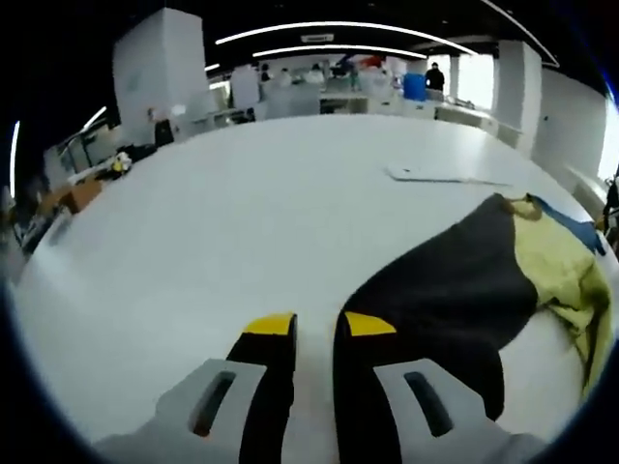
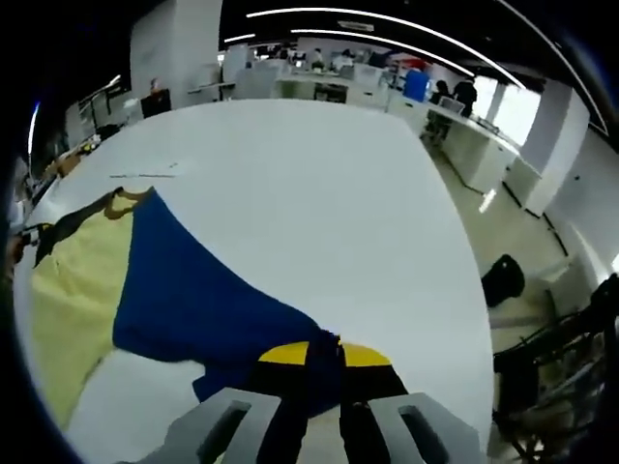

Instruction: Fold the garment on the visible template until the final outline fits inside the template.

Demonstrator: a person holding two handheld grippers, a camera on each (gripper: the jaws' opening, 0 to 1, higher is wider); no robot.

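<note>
Here, lines run biggest to smallest.
Table (image 1: 242, 213): big white top, spreads ahead of both sets of fingers and out to the far rim in each view.
Garment (image 1: 455, 290): lies on the table. In left gripper view its black panel starts just right of the right-hand finger and runs up and away to the right; yellow part sits beyond that, w/ a blue strap at the far right edge. In right gripper view the blue panel (image 2: 193, 290) comes right down to the fingertips, yellow part further left, a thin dark edge at far left.
Template (image 1: 440, 174): flat pale sheet on the table, well ahead of the left fingers and to their right, past the garment's far tip; apart from the cloth.
Left gripper (image 1: 317, 327): black fingers w/ yellow tips, slightly spread, bare white table showing in the gap; nothing between them. Right-hand finger is just beside the black cloth; cannot tell if it touches.
Right gripper (image 2: 322, 354): yellow-tipped fingers drawn close together w/ a bunched corner of blue cloth caught between the tips; cloth rises in a small peak just ahead of them.
Background: office desks, white pillars, ceiling light strips, people far beyond the table's far end.
Black bag (image 2: 503, 278): on the floor, off the table, right of the right fingers.
</note>
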